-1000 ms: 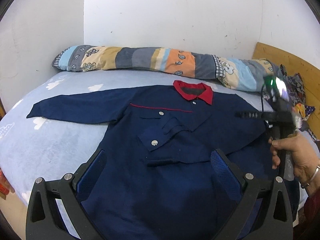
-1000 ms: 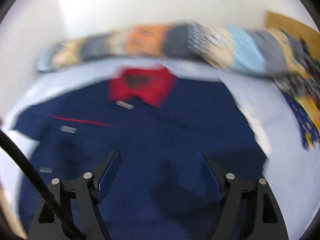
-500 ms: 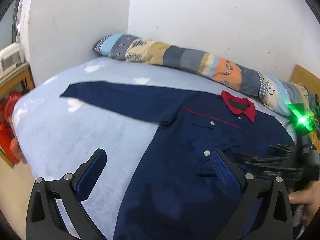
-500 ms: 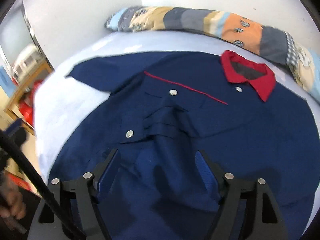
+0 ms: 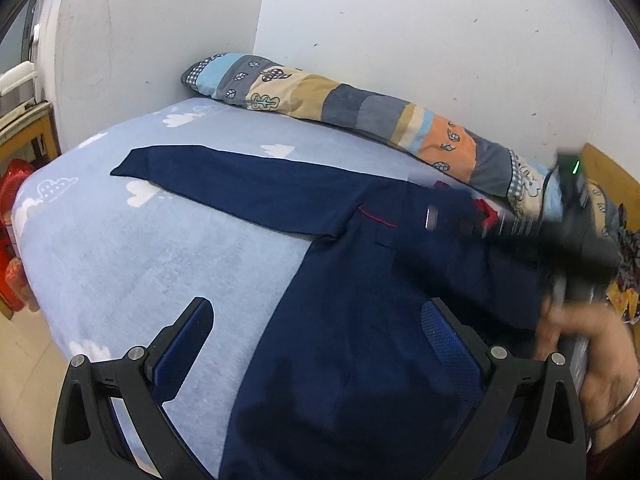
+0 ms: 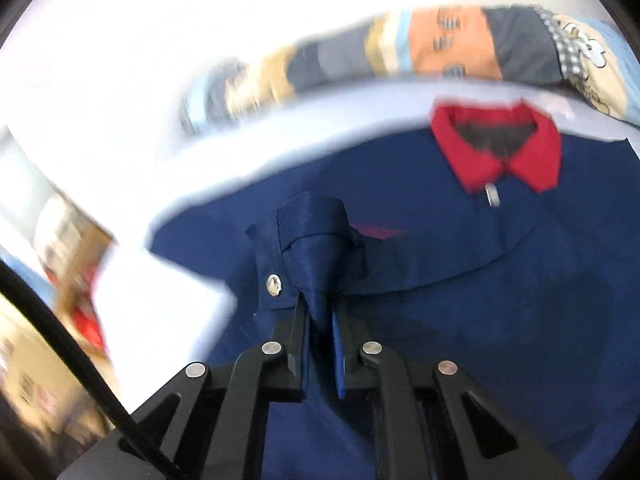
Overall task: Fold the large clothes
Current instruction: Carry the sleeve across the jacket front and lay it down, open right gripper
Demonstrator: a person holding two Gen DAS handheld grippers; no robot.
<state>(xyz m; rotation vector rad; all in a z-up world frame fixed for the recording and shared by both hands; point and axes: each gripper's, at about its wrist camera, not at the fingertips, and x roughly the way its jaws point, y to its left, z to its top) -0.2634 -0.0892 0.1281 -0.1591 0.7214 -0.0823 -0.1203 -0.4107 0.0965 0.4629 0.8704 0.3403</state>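
**Carrying the folded sleeve cuff across the shirt**

The navy shirt (image 5: pixel 352 320) lies face-up on the blue bed (image 5: pixel 140 272), its red collar (image 6: pixel 496 152) toward the patchwork pillow (image 5: pixel 360 108) at the wall. One sleeve (image 5: pixel 240 192) lies stretched flat toward the far corner; the other is folded in over the chest. The right claw (image 6: pixel 320 320) has just snapped closed and now pinches the cuff (image 6: pixel 308 240) of that folded sleeve, beside its metal snap, with a bunch of cloth standing up between the pads. The left claw (image 5: pixel 316 344) hangs open above the shirt's lower edge, gripping nothing.

To do this well, I judge the right claw should lift only enough to clear the chest, then lay the cuff down parallel to the side seam, so the sleeve stays flat and uncreased. The grip looks bunched, so a slow, low carry matters. The left claw could press the body to stop it dragging along.
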